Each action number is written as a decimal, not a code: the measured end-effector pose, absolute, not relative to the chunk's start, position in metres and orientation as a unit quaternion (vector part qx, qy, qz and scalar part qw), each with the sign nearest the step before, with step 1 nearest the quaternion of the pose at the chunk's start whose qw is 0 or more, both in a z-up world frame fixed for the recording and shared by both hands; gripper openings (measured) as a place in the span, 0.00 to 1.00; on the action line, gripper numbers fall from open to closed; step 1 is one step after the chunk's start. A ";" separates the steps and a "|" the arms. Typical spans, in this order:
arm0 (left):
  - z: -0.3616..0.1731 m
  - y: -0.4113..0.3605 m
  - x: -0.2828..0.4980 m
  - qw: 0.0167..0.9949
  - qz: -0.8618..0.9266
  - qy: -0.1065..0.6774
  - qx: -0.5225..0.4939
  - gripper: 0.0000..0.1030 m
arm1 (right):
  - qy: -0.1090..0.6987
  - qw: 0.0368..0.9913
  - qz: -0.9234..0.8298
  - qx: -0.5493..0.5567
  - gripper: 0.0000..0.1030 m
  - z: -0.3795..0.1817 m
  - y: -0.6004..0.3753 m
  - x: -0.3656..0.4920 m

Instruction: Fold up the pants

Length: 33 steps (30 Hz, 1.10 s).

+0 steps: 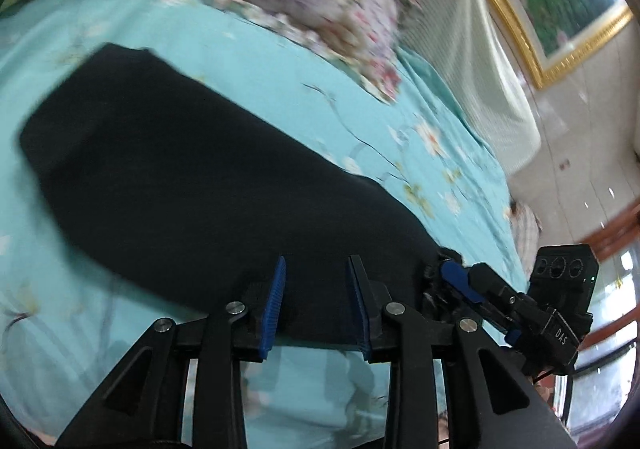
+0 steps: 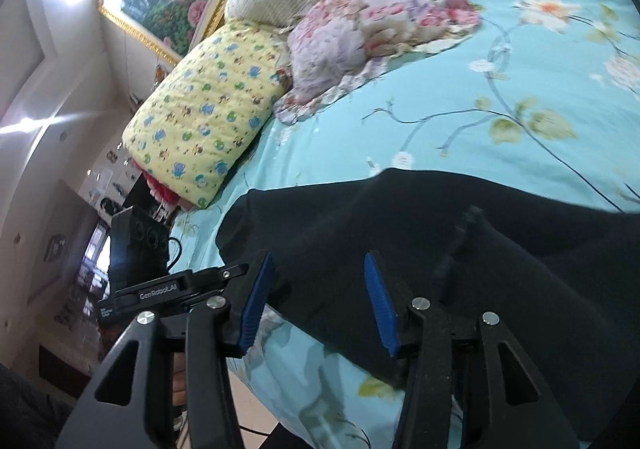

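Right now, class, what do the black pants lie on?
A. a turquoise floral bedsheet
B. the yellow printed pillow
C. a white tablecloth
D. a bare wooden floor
A: the black pants lie spread on the turquoise floral bedsheet; the yellow printed pillow sits apart, nearer the headboard.

Black pants [image 1: 192, 177] on the bed

They lie flat in a long folded band, spread just ahead of both grippers' open blue tips.

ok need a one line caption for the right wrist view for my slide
Open right gripper poised over black pants on a turquoise floral bedsheet, pillows behind.
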<state>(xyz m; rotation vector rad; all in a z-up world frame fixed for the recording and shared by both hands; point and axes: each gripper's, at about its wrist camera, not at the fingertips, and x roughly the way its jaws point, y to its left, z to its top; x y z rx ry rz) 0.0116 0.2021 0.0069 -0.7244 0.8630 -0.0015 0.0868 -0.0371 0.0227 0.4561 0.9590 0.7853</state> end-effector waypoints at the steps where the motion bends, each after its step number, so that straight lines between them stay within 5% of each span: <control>1: 0.007 0.207 0.006 0.845 0.006 0.406 -0.347 0.31 | 0.447 0.788 0.370 0.207 0.49 0.023 -0.031 0.089; 16: -0.005 0.277 -0.062 0.816 0.110 0.378 -0.424 0.43 | 0.463 0.761 0.430 0.151 0.51 0.027 0.046 0.119; 33: -0.032 0.302 -0.044 0.786 0.113 0.386 -0.469 0.49 | 0.481 0.740 0.464 0.078 0.53 0.027 0.118 0.164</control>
